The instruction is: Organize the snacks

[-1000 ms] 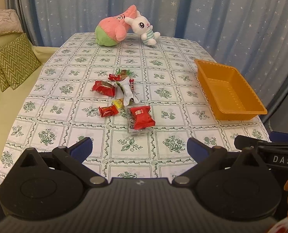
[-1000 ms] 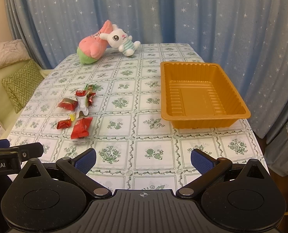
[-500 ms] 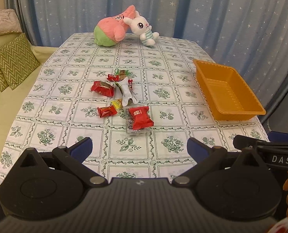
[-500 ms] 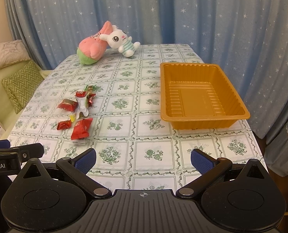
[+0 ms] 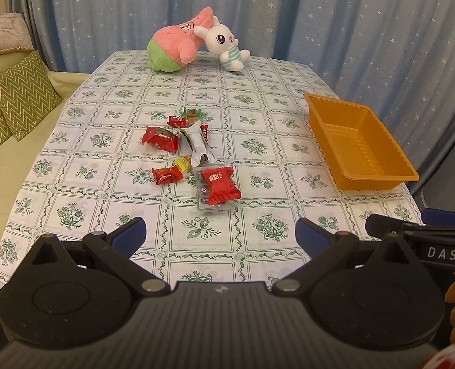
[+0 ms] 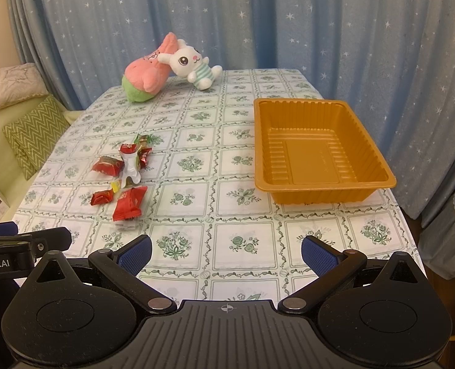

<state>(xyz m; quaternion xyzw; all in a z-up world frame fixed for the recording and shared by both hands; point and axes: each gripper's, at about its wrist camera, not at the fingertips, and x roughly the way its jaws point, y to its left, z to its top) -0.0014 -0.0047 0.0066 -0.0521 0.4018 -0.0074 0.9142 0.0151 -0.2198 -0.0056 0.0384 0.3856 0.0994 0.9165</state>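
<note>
Both grippers' blue-padded fingers [image 5: 128, 236] [image 6: 319, 254] stand spread wide, gripping nothing, level above the near counter [image 5: 258, 141] edge, white "DAS" lettering [image 5: 441, 253] legible on the right gripper's body.

At the top of the frame, a pink plush [image 5: 178, 47] and a white bunny [image 5: 224, 43] touch on the patterned surface [image 5: 258, 123]. Starry blue curtains [image 5: 319, 24] hang behind; zigzag cushions [image 5: 18, 98] lie left.

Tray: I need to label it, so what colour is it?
The tray is plain orange with ribbed walls, and it shows best in the right wrist view.
</note>
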